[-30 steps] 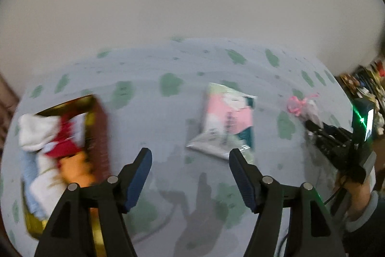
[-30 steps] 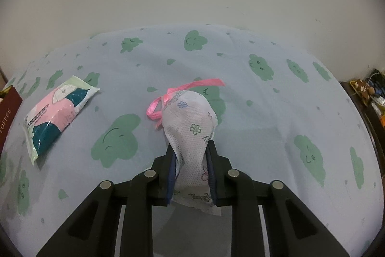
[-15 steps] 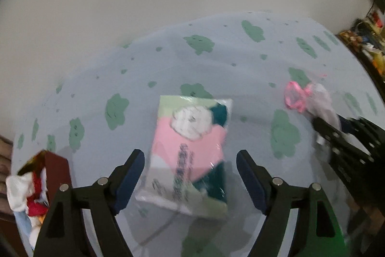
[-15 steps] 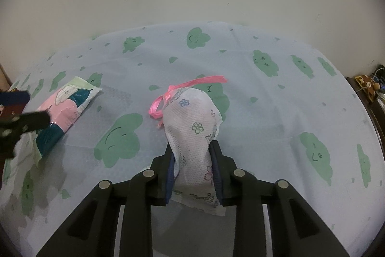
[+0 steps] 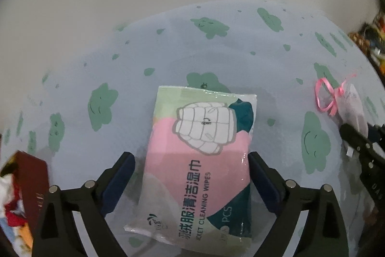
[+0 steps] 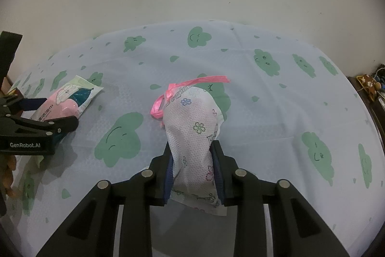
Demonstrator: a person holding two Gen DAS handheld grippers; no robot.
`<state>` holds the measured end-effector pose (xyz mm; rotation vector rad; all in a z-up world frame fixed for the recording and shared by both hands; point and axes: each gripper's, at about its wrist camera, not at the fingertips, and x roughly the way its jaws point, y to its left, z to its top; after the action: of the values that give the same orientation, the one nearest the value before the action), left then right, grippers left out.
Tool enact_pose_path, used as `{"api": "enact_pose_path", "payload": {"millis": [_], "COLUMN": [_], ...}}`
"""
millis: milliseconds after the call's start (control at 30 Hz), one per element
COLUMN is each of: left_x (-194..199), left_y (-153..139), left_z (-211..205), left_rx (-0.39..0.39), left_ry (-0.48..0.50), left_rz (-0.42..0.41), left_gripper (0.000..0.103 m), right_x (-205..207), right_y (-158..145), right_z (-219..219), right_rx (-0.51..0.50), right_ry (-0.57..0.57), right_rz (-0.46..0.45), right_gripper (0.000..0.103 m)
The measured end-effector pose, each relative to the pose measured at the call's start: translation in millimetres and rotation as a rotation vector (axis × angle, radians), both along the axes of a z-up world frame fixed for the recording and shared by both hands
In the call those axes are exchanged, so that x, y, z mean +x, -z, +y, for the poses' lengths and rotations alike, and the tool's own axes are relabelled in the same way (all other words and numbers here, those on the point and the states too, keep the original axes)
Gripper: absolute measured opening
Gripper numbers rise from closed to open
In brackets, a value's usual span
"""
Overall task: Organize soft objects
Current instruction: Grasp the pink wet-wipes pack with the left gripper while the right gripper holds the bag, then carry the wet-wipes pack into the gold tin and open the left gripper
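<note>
A wipes pack (image 5: 204,127), pink, green and teal with a white cartoon, lies flat on the pale blue tablecloth (image 5: 149,45). My left gripper (image 5: 190,158) points down over it, open wide, one finger on each long side of the pack; a gap shows at the left pad. In the right wrist view the same pack (image 6: 69,98) sits at the left with the left gripper (image 6: 55,112) around it. My right gripper (image 6: 192,148) is shut on a white flower-printed pouch (image 6: 192,122) tied with a pink ribbon (image 6: 192,83), which rests on the cloth.
A dark red box (image 5: 31,175) with several white, red and orange soft items sits at the lower left edge. A cluttered dark shelf (image 5: 370,40) stands beyond the table's right side. A plain wall runs behind the table. A person's hand (image 6: 9,172) holds the left gripper.
My left gripper has swung from beside the box to right over the wipes pack and come down, jaws wider. The right gripper stayed put, its jaws slightly looser on the pouch.
</note>
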<state>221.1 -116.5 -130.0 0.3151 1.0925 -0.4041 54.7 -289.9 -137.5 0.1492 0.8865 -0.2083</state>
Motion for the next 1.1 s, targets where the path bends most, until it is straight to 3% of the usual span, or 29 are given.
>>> {"api": "enact_pose_path", "payload": {"millis": [67, 233, 267, 300, 400, 633, 800, 1100], "left_x": [5.9, 7.8, 7.1, 2.8, -4.7, -21.7, -39.1, -50.8], "left_y": [3.0, 2.1, 0.9, -3.6, -8.3, -20.4, -45.0, -90.6], "left_z": [8.0, 2.9, 2.2, 1.7, -0.4, 11.3, 13.6, 38.7], "left_rx": [-0.056, -0.021, -0.028, -0.044, -0.025, -0.063, -0.042, -0.073], "left_ry": [-0.036, -0.042, -0.037, -0.023, -0.036, -0.097, -0.091, -0.124], "left_rz": [0.05, 0.071, 0.074, 0.055, 0.019, 0.005, -0.072, -0.128], "left_gripper": [0.097, 0.096, 0.088, 0.071, 0.067, 0.066, 0.066, 0.066], "right_x": [0.1, 0.3, 0.2, 0.3, 0.3, 0.4, 0.6, 0.5], "right_y": [-0.1, 0.2, 0.5, 0.6, 1.0, 0.8, 0.8, 0.5], "right_z": [-0.1, 0.6, 1.3, 1.8, 2.0, 1.8, 1.8, 1.7], "right_rx": [-0.001, -0.008, -0.01, -0.012, -0.013, -0.014, -0.015, -0.019], "right_ry": [0.0, 0.0, 0.001, 0.0, 0.0, 0.0, -0.002, -0.003], "right_rz": [0.0, 0.002, 0.003, 0.004, 0.004, 0.004, 0.004, 0.005], "right_gripper": [0.029, 0.03, 0.03, 0.03, 0.03, 0.03, 0.03, 0.03]}}
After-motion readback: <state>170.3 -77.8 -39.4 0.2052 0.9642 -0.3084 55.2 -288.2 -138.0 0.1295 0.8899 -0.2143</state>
